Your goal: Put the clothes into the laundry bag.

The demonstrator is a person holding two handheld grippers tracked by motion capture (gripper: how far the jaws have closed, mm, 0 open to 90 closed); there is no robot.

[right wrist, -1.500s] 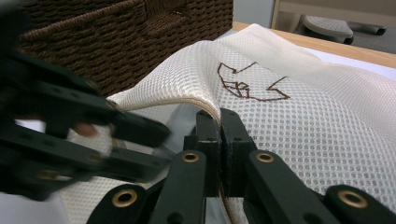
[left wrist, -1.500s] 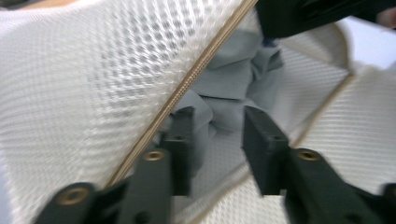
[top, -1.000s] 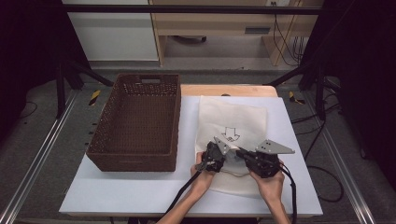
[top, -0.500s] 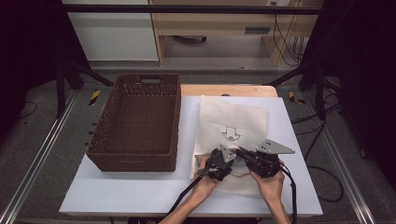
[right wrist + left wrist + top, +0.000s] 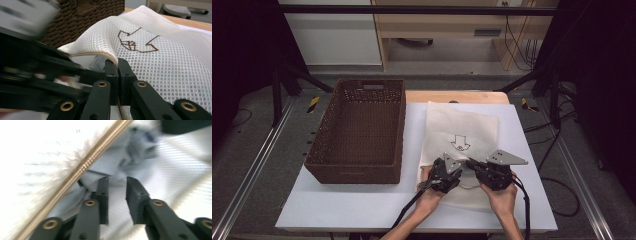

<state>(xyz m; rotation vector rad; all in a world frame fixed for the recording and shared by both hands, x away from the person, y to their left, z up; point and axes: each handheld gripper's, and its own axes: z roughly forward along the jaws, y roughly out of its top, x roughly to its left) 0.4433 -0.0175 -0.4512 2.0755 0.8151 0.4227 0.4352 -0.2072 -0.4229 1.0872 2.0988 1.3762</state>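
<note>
Nearest the person, both hands come in over the front edge of the table (image 5: 362,210), each holding a tool at the near end of the white mesh bag (image 5: 464,135), which is the landmark here. The right tool (image 5: 472,164) sits at the bag's near right corner, and in the right gripper view its jaws are pressed together, pinching the bag's zippered rim (image 5: 100,54), with mesh lifted in a ridge above them. The left tool (image 5: 451,176) is just left of it, at the bag's near left part; in the left gripper view its jaws stand spread a little, with pale blue-grey cloth (image 5: 112,167) bunched just beyond their tips and the gold zipper line (image 5: 82,170) running diagonally beside them. That view is blurred, so whether the jaws touch the cloth cannot be told. The bag lies flat on the white table surface, stretching away from the tools, with a brown arrow mark (image 5: 460,143) near its middle. Left of the bag, close beside it, stands a dark woven basket (image 5: 357,170). Beyond the bag's far end a strip of bare wooden tabletop (image 5: 472,96) shows.
</note>
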